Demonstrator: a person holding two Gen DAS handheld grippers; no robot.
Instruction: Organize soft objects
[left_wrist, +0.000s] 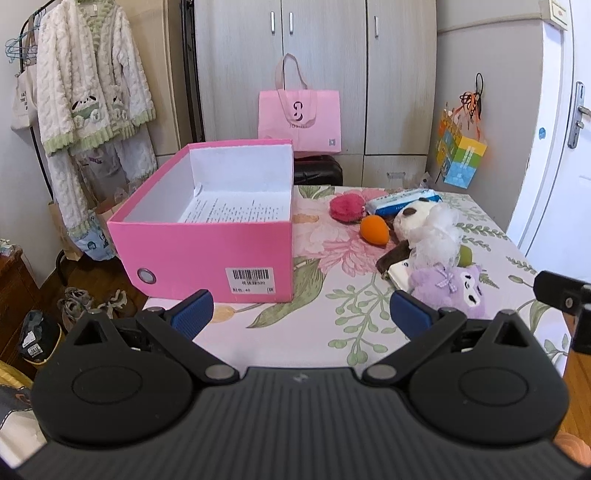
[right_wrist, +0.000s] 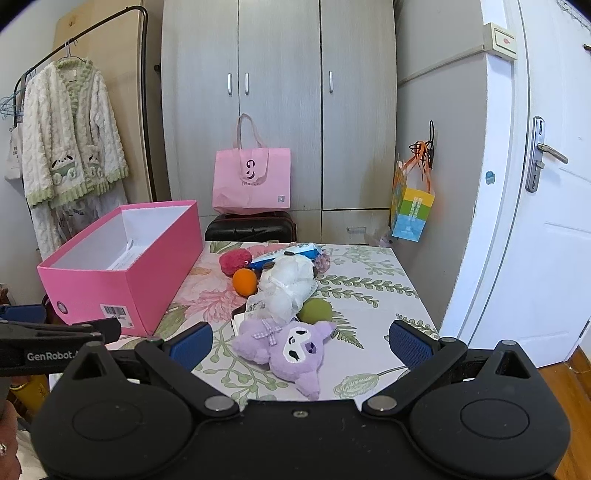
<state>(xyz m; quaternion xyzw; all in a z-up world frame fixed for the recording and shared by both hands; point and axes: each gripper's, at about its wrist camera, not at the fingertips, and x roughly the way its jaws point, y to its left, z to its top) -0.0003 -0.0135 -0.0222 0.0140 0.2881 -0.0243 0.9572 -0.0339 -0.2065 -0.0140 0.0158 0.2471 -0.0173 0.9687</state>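
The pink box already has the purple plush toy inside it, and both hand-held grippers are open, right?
Not quite. The purple plush toy is not in the pink box; it lies on the flowered tablecloth, in front of the right hand-held gripper, as the right wrist view shows. The box holds only a printed paper. Both hand-held grippers, including the left, are open.

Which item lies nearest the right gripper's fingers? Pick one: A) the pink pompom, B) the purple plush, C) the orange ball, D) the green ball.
B: in the right wrist view the purple plush lies just ahead of the open right gripper, while the other soft things sit farther back on the table.
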